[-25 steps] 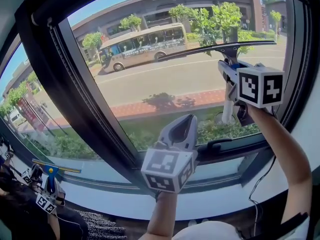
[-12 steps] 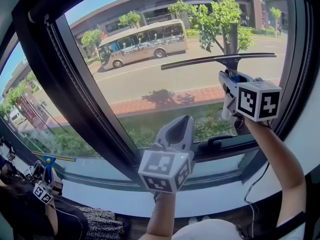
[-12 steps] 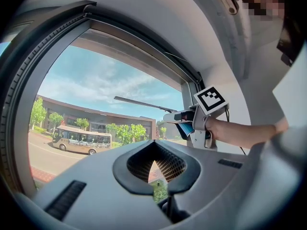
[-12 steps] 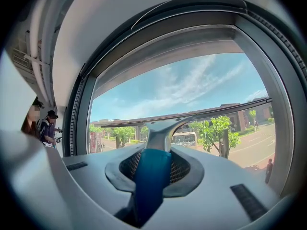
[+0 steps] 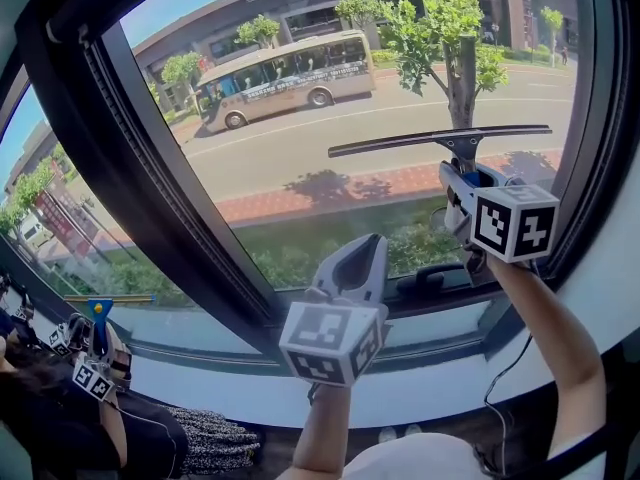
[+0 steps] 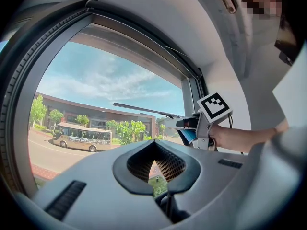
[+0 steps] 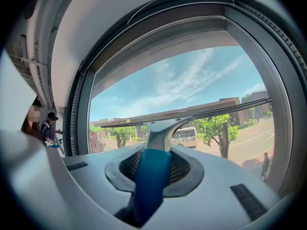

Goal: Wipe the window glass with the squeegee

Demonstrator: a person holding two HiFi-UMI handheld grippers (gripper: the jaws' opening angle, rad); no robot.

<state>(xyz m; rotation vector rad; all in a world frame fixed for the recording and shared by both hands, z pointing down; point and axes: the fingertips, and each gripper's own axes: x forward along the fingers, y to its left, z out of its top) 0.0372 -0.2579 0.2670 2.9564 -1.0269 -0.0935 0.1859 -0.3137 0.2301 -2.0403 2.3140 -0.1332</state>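
The head view places the squeegee [image 5: 440, 139] in the right half of the window glass [image 5: 290, 168], its long dark blade lying nearly level at about mid-height, the right end slightly higher. The right gripper [image 5: 465, 190] comes up from below it. Only the right gripper view shows the grip itself: the jaws are closed firmly on the squeegee's blue handle [image 7: 151, 181], which runs up the middle of the frame to the grey neck and the blade across the pane. The left gripper [image 5: 358, 258] sits low at the frame's centre, before the lower window frame [image 5: 250, 353]; its own view shows the jaws drawn together with nothing between them — only a sliver of greenery shows through the hollow of the pads. That view also catches the right gripper from the side, at centre right. The blade's right tip lies near the right frame edge [image 5: 592, 118], while its left tip stops well short of the slanted dark mullion [image 5: 150, 188], leaving open glass to the left, above and below — down to the window handle [image 5: 430, 283] on the lower rail
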